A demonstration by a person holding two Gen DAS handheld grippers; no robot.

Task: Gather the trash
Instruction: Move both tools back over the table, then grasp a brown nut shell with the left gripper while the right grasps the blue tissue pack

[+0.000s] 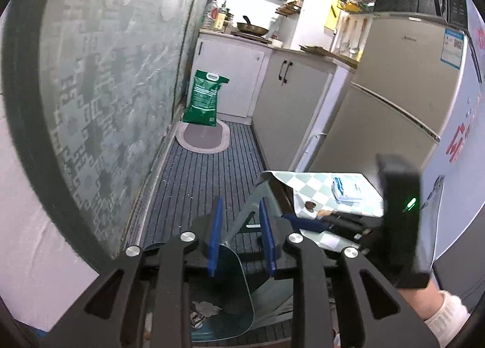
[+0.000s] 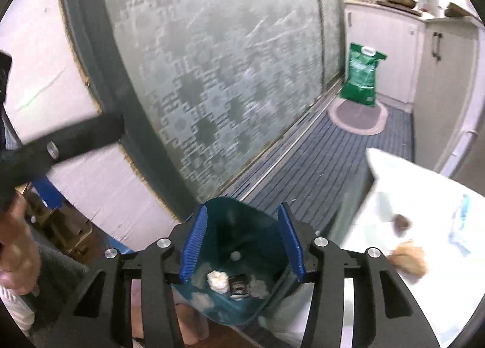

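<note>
Checked tablecloth point(image 1: 306, 183) beside frosted sliding door point(image 1: 115, 81), striped floor mat point(image 1: 194, 184)

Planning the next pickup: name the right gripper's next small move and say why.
Probably swing the right gripper rightward to the brown scrap on the table: its jaws stand open and empty above the bin, which already holds trash.

frosted patterned glass door point(image 1: 115, 81), striped blue floor point(image 1: 197, 184), oval mat point(image 1: 201, 137), white cabinets point(image 1: 291, 96), fridge point(image 1: 394, 99).
</note>
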